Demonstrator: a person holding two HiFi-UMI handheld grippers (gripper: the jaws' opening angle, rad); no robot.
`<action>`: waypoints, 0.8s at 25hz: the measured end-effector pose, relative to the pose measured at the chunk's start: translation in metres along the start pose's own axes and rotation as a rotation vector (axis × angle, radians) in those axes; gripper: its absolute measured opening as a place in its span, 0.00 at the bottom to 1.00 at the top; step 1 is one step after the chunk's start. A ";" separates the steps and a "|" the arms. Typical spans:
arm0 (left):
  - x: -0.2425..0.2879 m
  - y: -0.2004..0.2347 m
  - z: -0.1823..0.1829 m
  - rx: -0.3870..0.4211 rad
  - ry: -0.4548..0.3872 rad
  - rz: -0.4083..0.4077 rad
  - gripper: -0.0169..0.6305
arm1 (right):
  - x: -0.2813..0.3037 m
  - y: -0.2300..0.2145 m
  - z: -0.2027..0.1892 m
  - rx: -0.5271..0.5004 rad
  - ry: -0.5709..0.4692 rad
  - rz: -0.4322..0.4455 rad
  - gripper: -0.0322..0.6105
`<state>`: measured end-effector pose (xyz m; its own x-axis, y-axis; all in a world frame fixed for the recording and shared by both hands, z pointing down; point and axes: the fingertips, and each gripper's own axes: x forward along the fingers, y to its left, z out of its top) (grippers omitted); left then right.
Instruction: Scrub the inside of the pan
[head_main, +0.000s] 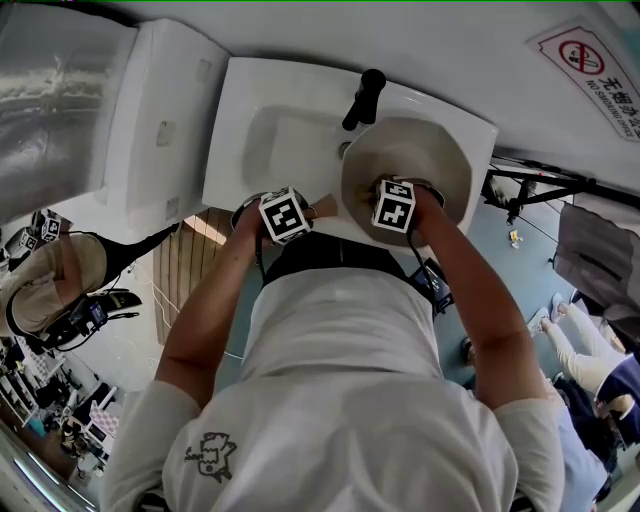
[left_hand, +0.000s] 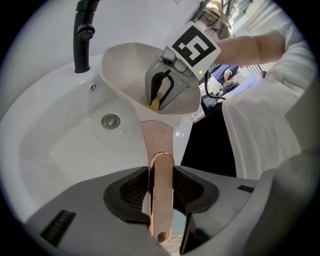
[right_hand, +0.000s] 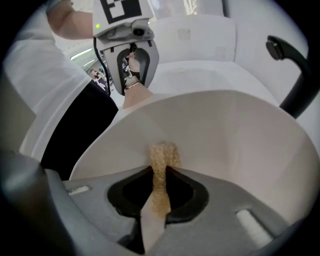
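Two claws work over a white sink (head_main: 228, 130). The left claw (left_hand: 161, 195) is clamped on the pan's wooden handle (left_hand: 156, 145). The flat, copper-edged strip stands on edge between the dark ribbed pads, which press on it from both sides. Its end with the hanging hole lies nearest the camera. From there the handle runs out to the pan (left_hand: 127, 62), a pale vessel with an angular rim held over the right part of the basin. A black tap (left_hand: 82, 35) stands just beside the pan's far-left rim. The drain (left_hand: 111, 120) shows in the basin floor, below and left of the pan and apart from it.

The right claw (right_hand: 159, 190) is closed on a tan scrub pad (right_hand: 162, 157). The pad is pinched thin between the jaws. Its free end sticks out past the tips and lies against the pan's inner wall, near where the handle joins. In the left gripper view this claw reaches down into the pan from above, and the pad shows at its tips against the inner surface.

In the head view both forearms (head_main: 205, 310) stretch forward from a white T-shirt (head_main: 340, 400). The two marker cubes (head_main: 285, 215) sit side by side at the sink's near edge, the right one over the pan.
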<state>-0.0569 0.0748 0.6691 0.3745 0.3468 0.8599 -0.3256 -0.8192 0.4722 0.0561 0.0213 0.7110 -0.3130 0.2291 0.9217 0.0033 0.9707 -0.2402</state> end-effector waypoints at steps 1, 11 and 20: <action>0.001 0.001 0.000 0.004 -0.001 0.003 0.27 | -0.003 -0.003 0.000 0.014 -0.010 -0.016 0.15; 0.007 -0.002 0.003 -0.003 -0.044 -0.018 0.27 | -0.030 -0.014 -0.003 0.121 -0.085 -0.108 0.15; 0.005 -0.001 0.004 -0.075 -0.085 -0.017 0.28 | -0.055 -0.011 -0.003 0.155 -0.131 -0.143 0.15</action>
<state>-0.0513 0.0754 0.6725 0.4520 0.3174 0.8336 -0.3812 -0.7762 0.5023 0.0764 -0.0016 0.6640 -0.4203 0.0695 0.9047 -0.1926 0.9675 -0.1638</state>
